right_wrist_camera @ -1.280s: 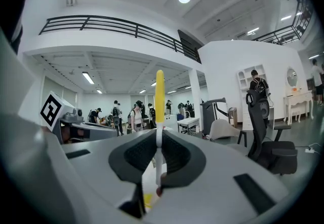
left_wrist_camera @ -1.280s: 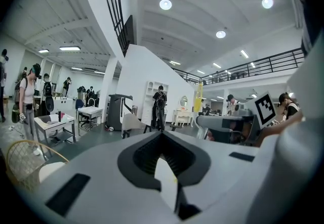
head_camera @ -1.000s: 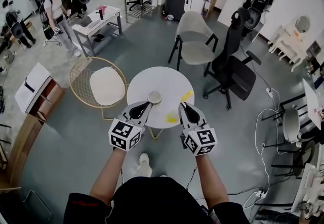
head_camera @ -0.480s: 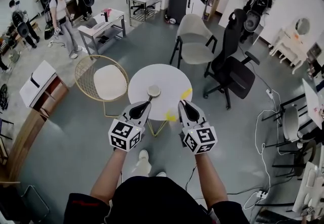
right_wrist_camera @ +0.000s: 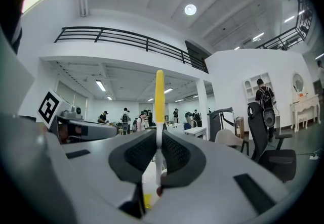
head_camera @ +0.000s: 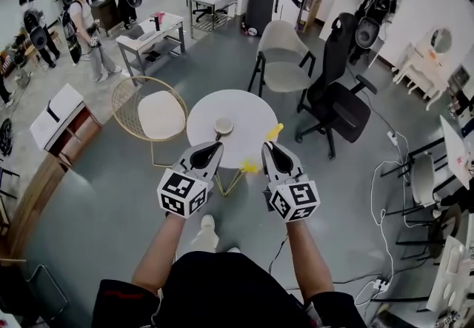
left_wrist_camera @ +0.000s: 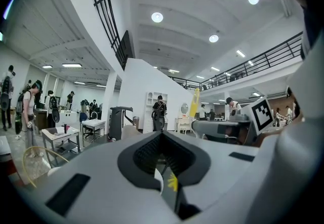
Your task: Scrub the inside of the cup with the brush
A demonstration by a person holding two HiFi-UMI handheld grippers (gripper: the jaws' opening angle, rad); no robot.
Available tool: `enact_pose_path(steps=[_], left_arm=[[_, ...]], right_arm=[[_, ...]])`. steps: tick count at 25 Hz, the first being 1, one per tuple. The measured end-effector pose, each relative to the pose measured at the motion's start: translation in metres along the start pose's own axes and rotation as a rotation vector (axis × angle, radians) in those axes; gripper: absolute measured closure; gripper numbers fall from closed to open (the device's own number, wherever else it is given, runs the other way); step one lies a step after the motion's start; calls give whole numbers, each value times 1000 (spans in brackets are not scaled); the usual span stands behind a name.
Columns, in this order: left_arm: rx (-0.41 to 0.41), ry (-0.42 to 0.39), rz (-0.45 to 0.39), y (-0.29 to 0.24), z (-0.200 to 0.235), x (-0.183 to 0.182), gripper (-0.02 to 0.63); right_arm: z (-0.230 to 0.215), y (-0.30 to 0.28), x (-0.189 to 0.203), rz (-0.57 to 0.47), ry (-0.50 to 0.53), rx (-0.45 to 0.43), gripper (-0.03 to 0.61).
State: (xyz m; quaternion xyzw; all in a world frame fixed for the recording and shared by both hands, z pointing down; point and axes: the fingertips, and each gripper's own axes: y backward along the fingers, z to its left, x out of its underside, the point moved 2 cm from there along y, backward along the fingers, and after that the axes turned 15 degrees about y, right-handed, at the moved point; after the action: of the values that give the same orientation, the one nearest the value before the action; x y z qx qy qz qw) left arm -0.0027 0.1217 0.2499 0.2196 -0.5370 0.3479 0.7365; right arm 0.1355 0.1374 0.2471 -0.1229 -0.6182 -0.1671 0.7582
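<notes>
Left gripper [head_camera: 212, 149]: jaws together, nothing between them; hovers at near edge of round white surface [head_camera: 248, 108].
Cup [head_camera: 224, 125]: upright on surface, just beyond left jaws, not held.
Right gripper [head_camera: 269, 149]: jaws clamped on thin stem of brush [right_wrist_camera: 159, 97], yellow end up.
Step, likely: approach; scrubbing not begun.
Next calls for: left jaws opening to grip and steady cup; right tipping brush so working end enters cup mouth.

Yellow brush [head_camera: 274, 132], pale cup [head_camera: 224, 125], white table [head_camera: 204, 123], grey floor [head_camera: 111, 193]
</notes>
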Motion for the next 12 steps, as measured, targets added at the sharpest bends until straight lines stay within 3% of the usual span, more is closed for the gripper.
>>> enact_pose_path(steps=[12], left_arm=[[-14, -51, -8, 4, -4, -6, 598]], right_arm=[[3, 2, -10, -12, 11, -10, 532]])
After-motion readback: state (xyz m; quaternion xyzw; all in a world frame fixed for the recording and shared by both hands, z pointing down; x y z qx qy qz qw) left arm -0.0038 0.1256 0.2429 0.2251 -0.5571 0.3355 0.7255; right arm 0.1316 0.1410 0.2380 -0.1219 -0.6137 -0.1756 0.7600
